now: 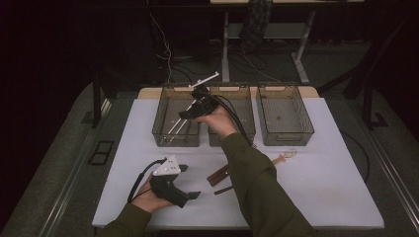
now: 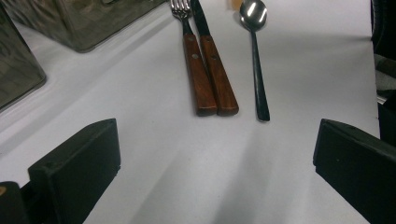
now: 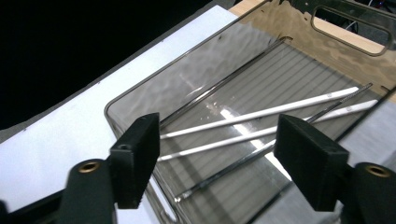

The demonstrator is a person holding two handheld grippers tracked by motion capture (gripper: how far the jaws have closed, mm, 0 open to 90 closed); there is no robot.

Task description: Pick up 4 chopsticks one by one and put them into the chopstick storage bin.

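Observation:
My right gripper (image 1: 186, 114) hangs over the left clear bin (image 1: 163, 114), held by a hand in a green sleeve. In the right gripper view its jaws (image 3: 217, 158) stand open with nothing between them. Below them, on the bin's (image 3: 196, 70) floor, lie two white chopsticks (image 3: 261, 114) and a thin metal rod (image 3: 243, 161). My left gripper (image 1: 190, 181) rests open near the table's front edge. Ahead of its jaws (image 2: 215, 172) lie a wooden-handled fork (image 2: 194, 70), a matching knife (image 2: 217, 74) and a dark-handled spoon (image 2: 256, 60), side by side on the white table.
Two more clear bins, the middle one (image 1: 244, 106) and the right one (image 1: 284, 116), stand in the row along the table's far edge. A light wooden utensil (image 1: 281, 158) lies right of my forearm. Cables and desk legs (image 1: 226, 49) crowd the dark floor behind.

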